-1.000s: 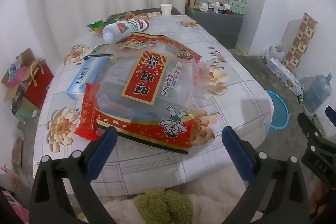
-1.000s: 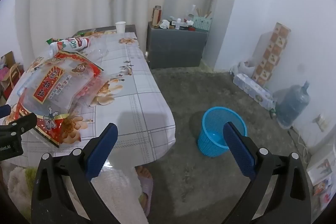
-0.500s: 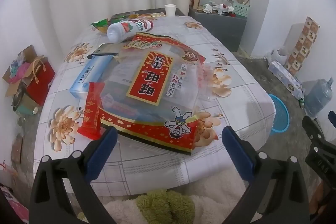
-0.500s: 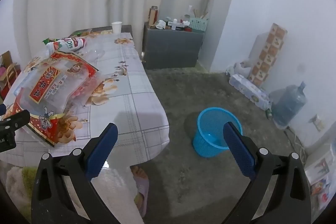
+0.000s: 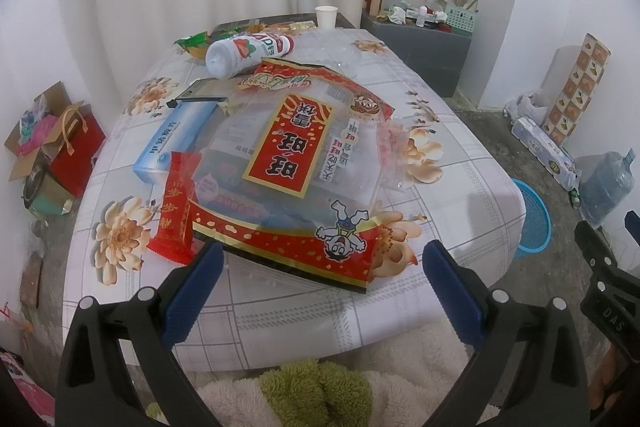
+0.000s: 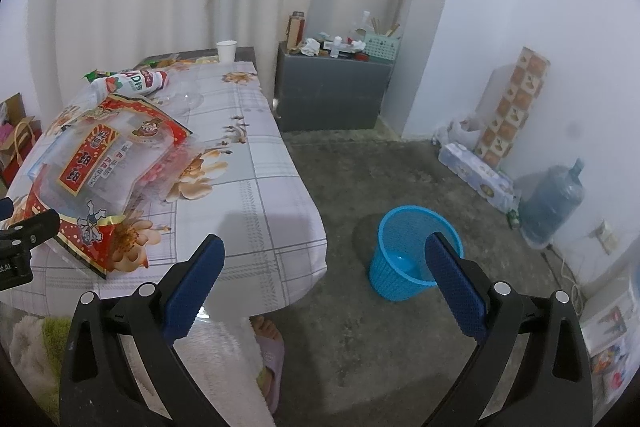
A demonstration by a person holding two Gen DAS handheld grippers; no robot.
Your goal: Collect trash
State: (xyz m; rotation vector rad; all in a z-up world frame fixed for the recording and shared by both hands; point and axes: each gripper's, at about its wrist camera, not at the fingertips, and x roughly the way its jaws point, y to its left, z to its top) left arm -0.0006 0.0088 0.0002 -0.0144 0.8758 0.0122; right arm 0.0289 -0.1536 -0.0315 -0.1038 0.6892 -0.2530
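Observation:
A large red and clear snack bag [image 5: 296, 163] [image 6: 104, 171] lies on the flowered table [image 5: 460, 211]. Beside it are a small red wrapper [image 5: 174, 211], a light blue box [image 5: 176, 139], a white bottle on its side [image 5: 248, 53] [image 6: 128, 83], a green wrapper [image 5: 194, 41] and a paper cup [image 5: 326, 17] [image 6: 226, 51]. My left gripper [image 5: 322, 259] is open just short of the big bag's near edge, with nothing between its fingers. My right gripper [image 6: 324, 263] is open over the floor, right of the table. A blue bin [image 6: 412, 251] [image 5: 532, 223] stands on the floor.
A grey cabinet [image 6: 332, 91] with clutter stands by the wall. A water jug [image 6: 552, 203], a patterned box [image 6: 512, 107] and packs line the right wall. Red bags and cartons [image 5: 52, 147] sit left of the table. A person's slippered foot [image 6: 270, 351] shows below.
Both grippers have shifted slightly; the table and bag sit a little nearer in the left view, and the right view has swung slightly right toward the bin. Both stayed open.

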